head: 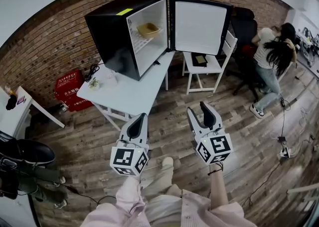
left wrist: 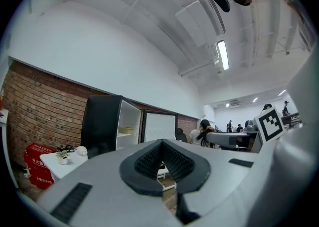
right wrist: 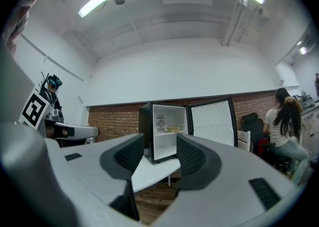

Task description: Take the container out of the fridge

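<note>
In the head view, the fridge (head: pixel 127 34) stood on a white table (head: pixel 129 91) with its door (head: pixel 199 26) swung wide. The container (head: pixel 148 29) sat on the upper shelf inside. Both tongs were held well short of the table, over the wooden floor, so the reach had not begun. The likely trouble lay ahead. The container sat on a wire shelf deep in a narrow box, so a tong coming in too low or at a slant could knock the shelf edge or push the container back. A pinch on its thin rim could let it tip on the way out. A chair (head: pixel 209 64) stood just beside the table.

In the left gripper view, the left tong (left wrist: pixel 160 144) was closed, its ribbed pads meeting at the tip with nothing between them. The fridge (left wrist: pixel 102 121) and container (left wrist: pixel 125 130) showed far off.

In the right gripper view, the right tong (right wrist: pixel 160 144) stood wide open and empty, touching nothing. The container (right wrist: pixel 173 129) showed through the gap, far away.
</note>
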### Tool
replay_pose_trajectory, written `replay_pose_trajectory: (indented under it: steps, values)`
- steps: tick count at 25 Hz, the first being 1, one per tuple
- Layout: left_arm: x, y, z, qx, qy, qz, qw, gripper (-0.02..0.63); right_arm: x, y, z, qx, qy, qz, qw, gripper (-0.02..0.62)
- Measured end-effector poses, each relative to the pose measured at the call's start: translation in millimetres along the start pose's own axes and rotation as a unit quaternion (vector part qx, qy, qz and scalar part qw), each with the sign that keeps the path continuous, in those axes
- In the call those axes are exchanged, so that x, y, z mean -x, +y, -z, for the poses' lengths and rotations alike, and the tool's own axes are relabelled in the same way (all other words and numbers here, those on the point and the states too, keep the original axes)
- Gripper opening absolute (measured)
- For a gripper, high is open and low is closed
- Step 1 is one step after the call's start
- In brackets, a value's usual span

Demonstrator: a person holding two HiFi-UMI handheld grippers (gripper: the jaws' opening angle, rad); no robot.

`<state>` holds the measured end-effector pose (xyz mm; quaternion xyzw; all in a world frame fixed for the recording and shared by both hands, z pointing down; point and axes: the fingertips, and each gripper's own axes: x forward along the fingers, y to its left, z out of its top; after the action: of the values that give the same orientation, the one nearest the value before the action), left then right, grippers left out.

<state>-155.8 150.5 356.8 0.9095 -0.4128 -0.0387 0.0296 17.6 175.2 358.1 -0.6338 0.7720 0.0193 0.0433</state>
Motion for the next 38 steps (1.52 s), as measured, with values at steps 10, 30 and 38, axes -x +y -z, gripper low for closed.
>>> replay_pose_trajectory:
  steps: [10, 30, 38]
  values:
    - [-65.0, 21.1, 16.8, 0.009, 0.008, -0.001, 0.9999, -0.009, -56.8, -34.2, 27.5, -0.009, 0.020, -0.015, 1.000, 0.186]
    - [-220.7, 97.2, 37.8, 0.036, 0.037, -0.022, 0.9984, -0.009, -210.1, -105.2, 55.3, -0.028, 0.049, -0.055, 0.997, 0.186]
    - [-258.9, 115.4, 35.8, 0.034, 0.033, -0.020, 0.9986, -0.009, -248.2, -119.6, 61.8, -0.027, 0.053, -0.060, 0.996, 0.186]
